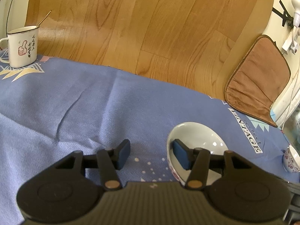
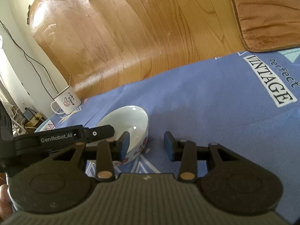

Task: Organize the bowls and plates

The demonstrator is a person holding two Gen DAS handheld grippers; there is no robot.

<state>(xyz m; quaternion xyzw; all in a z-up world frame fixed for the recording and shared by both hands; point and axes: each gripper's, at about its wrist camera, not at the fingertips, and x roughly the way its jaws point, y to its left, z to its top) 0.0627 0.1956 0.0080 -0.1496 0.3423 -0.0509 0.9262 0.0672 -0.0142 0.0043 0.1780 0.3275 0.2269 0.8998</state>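
Blue cloth (image 1: 93, 101) covers the table, printed "perfect VINTAGE" toward its right side. White bowl (image 1: 198, 140) with red flowers on its outer wall sits upright on the cloth, empty.

Left gripper (image 1: 151, 154): fingers apart. Right pad (image 1: 181, 154) hangs over the bowl's near-left rim; left pad over bare cloth. Contact with the rim cannot be told; nothing clamped.

Right gripper (image 2: 146, 145): fingers apart. Left pad (image 2: 124, 146) sits at the bowl's (image 2: 129, 123) right wall, right pad over cloth just beside it. No grip seen.

Second small flowered bowl (image 1: 291, 159) at far right of the cloth. Enamel mug (image 1: 22, 46) with thumbs-up print at far-left corner, thin stick inside. Brown cushion (image 1: 258, 78) beyond the table's right edge, over wood floor (image 1: 150, 18).
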